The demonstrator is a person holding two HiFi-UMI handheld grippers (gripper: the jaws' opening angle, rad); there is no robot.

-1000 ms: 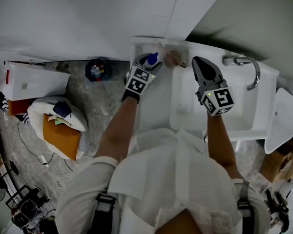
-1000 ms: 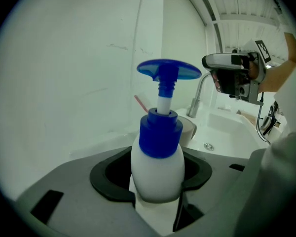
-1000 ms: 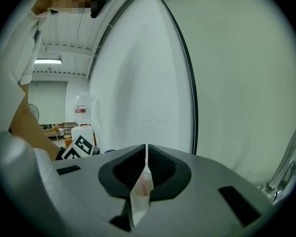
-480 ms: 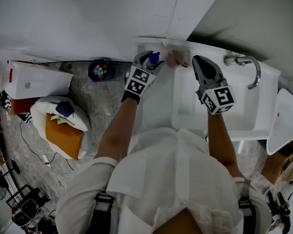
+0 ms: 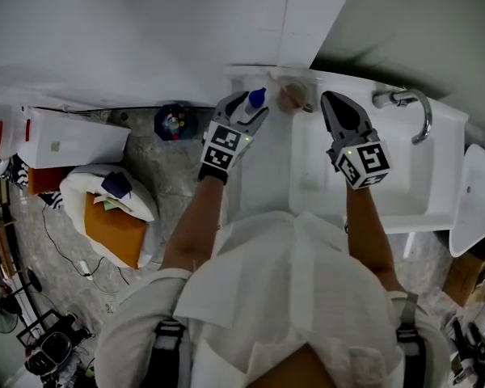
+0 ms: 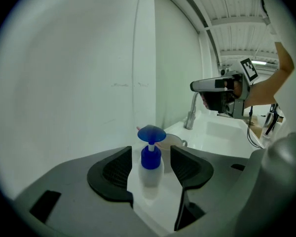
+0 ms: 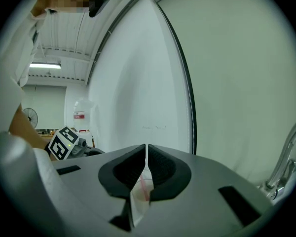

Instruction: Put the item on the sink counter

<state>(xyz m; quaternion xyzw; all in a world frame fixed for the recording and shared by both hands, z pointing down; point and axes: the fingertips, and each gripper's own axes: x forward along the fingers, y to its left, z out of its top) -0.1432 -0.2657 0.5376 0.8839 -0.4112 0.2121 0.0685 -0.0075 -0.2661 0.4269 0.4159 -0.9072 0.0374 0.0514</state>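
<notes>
– Where's the bottle?

– One pump bottle (image 6: 151, 173), clear body and blue pump head, stands upright on the white sink counter (image 5: 267, 168), in the corner by the wall. I can make out no print on it.

– And the left gripper (image 6: 151, 153)?

– Its jaws stand apart, one on each side of the bottle. There's a sliver of counter showing between each pad and the bottle's sides, so it isn't clamped.

– Anything beside it?

– One pale cup (image 6: 174, 141) just behind it, toward the basin. Farther along is one chrome faucet (image 5: 411, 105).

– The right gripper (image 7: 146, 158)?

– It is held over the basin, well apart from the bottle. Its jaws are pressed together with only a thin slit between them, and they hold nothing.

– Any writing?

– Only the black-and-white square markers on the cube (image 5: 362, 166) of each gripper. A jug (image 7: 80, 113) in the background carries a red label, too small to read.
</notes>
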